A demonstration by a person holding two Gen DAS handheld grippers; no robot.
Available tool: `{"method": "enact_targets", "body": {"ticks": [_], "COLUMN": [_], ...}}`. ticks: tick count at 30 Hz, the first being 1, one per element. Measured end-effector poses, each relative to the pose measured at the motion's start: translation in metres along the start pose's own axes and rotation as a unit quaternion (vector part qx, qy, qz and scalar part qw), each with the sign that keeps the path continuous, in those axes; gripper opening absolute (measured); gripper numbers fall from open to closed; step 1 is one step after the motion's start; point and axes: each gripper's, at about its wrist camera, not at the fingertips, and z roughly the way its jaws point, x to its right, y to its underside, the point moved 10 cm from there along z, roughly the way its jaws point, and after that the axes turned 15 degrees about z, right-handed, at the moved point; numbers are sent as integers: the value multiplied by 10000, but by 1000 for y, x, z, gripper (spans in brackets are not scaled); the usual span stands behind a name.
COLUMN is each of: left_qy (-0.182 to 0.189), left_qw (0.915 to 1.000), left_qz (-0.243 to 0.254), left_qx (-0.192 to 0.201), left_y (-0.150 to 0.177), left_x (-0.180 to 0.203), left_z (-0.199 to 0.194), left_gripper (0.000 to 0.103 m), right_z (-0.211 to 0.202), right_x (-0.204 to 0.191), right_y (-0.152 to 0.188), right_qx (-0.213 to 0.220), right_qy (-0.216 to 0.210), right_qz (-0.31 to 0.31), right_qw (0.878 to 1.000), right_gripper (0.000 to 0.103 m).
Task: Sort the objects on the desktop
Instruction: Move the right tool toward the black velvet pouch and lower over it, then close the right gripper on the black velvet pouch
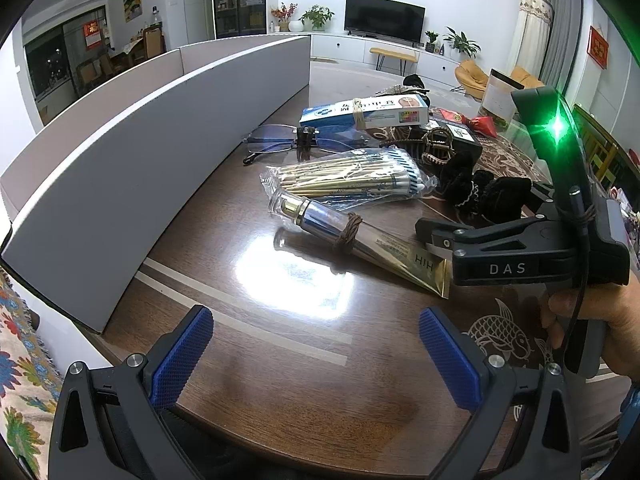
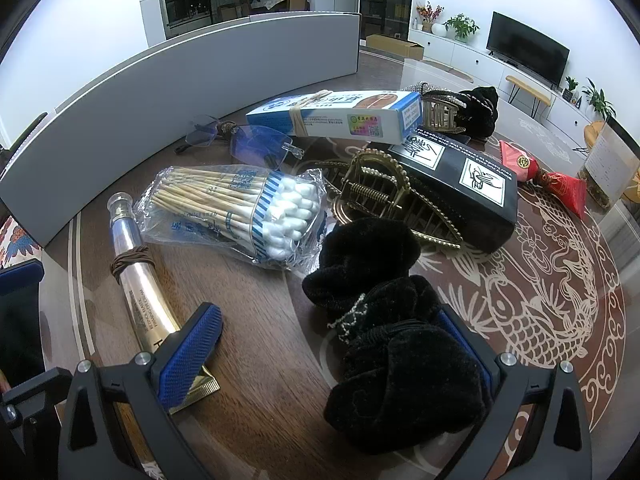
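A gold tube (image 1: 360,236) with a brown hair tie round it lies on the dark wooden table (image 1: 280,360); it also shows in the right wrist view (image 2: 140,292). Behind it lie a bag of cotton swabs (image 2: 248,208), glasses (image 2: 244,142), a blue-white box (image 2: 340,114), a gold hair claw (image 2: 384,200), a black box (image 2: 460,184) and black velvet scrunchies (image 2: 384,320). My left gripper (image 1: 316,356) is open and empty above bare table. My right gripper (image 2: 340,348) is open, its left finger over the tube's flat end, the scrunchies between its fingers.
A long grey box (image 1: 120,160) with low walls runs along the table's left side. A red wrapped packet (image 2: 556,180) and a jar (image 2: 608,168) stand at the far right. A patterned cloth (image 1: 20,360) lies off the table's left edge.
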Motion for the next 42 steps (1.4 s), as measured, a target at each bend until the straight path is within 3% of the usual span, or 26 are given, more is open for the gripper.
{"method": "enact_targets", "body": {"ticks": [6, 10, 14, 21, 30, 36, 39, 42], "left_qy": [-12, -14, -26, -25, -55, 39, 126, 217], "left_qw": [10000, 10000, 10000, 10000, 9999, 9989, 9980, 9960], "left_qz": [18, 22, 39, 21, -60, -377, -487, -683], "left_qx": [-20, -35, -50, -69, -152, -289, -381, -540], "left_y": [1, 1, 1, 2, 5, 9, 11, 7], "left_x": [0, 1, 1, 0, -8, -17, -17, -11], "left_z": [1, 2, 3, 4, 7, 13, 18, 27], "left_gripper": [103, 103, 103, 103, 103, 103, 103, 103], "right_z": [0, -4, -5, -13, -35, -56, -60, -59], "right_x": [4, 18, 18, 33, 93, 133, 135, 130], "right_y": [-1, -6, -6, -10, 1, 25, 30, 31], "right_qx": [24, 149, 172, 359, 548, 550, 544, 509], "right_qy": [88, 183, 215, 381, 1104, 1129, 1103, 1099], "right_qz": [118, 513, 466, 707, 1252, 1655, 1621, 1535], "right_qw": [9999, 9984, 9985, 9961, 9845, 9782, 9791, 9807], "right_gripper": [103, 96, 91, 58, 57, 57, 58, 66]}}
